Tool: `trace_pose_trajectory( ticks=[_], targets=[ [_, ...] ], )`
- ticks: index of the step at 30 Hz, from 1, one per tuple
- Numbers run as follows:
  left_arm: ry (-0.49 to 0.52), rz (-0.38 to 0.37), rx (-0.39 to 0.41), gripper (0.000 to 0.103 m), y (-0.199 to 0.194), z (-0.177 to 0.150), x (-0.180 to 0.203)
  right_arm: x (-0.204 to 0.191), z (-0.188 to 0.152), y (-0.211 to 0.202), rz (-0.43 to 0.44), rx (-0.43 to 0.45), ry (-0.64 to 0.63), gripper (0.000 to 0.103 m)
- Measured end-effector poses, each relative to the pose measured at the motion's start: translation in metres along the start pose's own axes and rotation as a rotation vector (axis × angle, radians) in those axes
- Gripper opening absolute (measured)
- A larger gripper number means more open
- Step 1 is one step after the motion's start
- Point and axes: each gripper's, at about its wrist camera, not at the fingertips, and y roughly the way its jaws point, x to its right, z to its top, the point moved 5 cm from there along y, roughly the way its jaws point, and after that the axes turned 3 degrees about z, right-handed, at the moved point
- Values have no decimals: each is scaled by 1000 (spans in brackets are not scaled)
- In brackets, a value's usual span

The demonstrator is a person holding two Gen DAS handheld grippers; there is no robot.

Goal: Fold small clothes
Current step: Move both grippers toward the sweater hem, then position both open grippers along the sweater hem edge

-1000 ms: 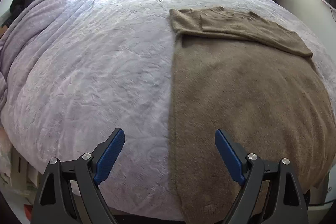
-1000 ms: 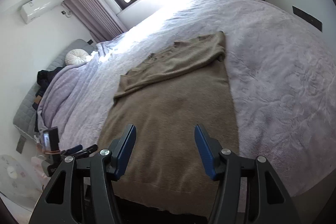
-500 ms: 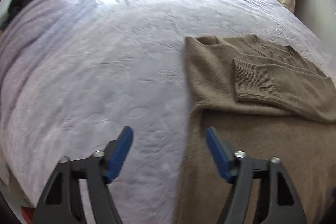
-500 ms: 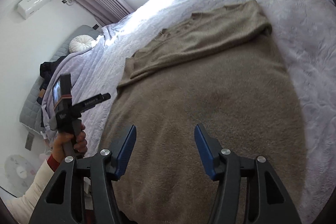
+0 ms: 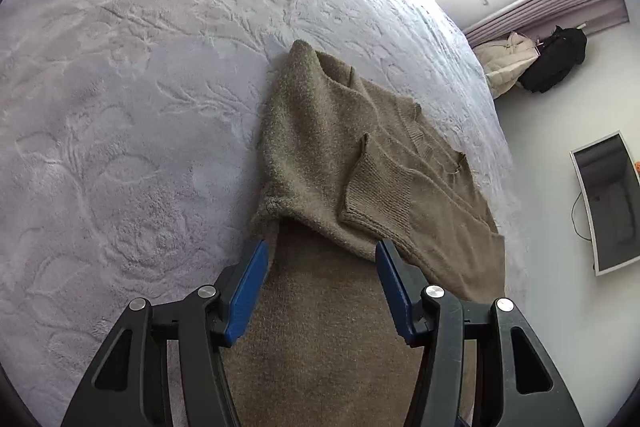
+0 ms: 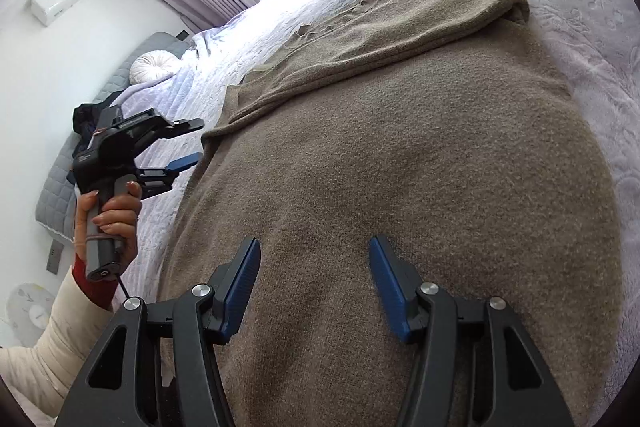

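Observation:
A brown knitted sweater (image 6: 400, 155) lies flat on the bed, its sleeves folded across the chest. In the left wrist view the sweater (image 5: 320, 155) shows its shoulder corner and a ribbed cuff (image 5: 376, 195). My left gripper (image 5: 320, 255) is open and empty, just above the sweater's left edge below the folded shoulder; it also shows in the right wrist view (image 6: 188, 151). My right gripper (image 6: 314, 247) is open and empty, hovering over the sweater's lower body.
A pale lilac embossed bedspread (image 5: 120, 107) covers the bed. A round white cushion (image 6: 150, 65) and dark clothes (image 6: 82, 115) lie at the headboard. Jackets (image 5: 536, 63) hang by the far wall, and a monitor (image 5: 608, 203) stands to the right.
My left gripper has moved forward and turned right, from the hem end to the sweater's shoulder area. My right gripper has moved in closer over the sweater's body. Both stay open.

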Motion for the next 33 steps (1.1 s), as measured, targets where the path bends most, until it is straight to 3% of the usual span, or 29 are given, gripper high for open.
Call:
trace_pose_trajectory(
  ticks=[3, 5, 7, 9, 13, 17, 18, 19, 21, 24, 33],
  targets=[
    [68, 54, 87, 57, -24, 2, 11, 1, -1, 2, -3, -5, -7, 60],
    [100, 46, 125, 57, -34, 5, 19, 1, -1, 1, -2, -7, -9, 60],
    [95, 5, 42, 57, -20, 3, 24, 1, -1, 0, 2, -7, -8, 60],
    [83, 13, -16, 57, 1, 1, 24, 1, 0, 0, 3, -7, -8, 60],
    [42, 34, -38, 57, 32, 3, 17, 0, 0, 1, 1, -6, -15, 60],
    [10, 103, 27, 56, 37, 9, 7, -1, -1, 1, -3, -9, -24, 60],
    [11, 133, 60, 48, 35, 12, 6, -1, -1, 2, -3, -10, -25, 60],
    [14, 151, 80, 32, 33, 15, 4, -1, -1, 2, -2, -10, -25, 60],
    [14, 176, 95, 22, 32, 17, 0, 0, -1, 2, -2, -6, -24, 59],
    [26, 195, 115, 16, 31, 16, -8, 1, -1, 3, -3, -1, -25, 58],
    [92, 183, 112, 16, 32, 7, -15, 4, 0, 2, -6, -9, -27, 55]
  ],
)
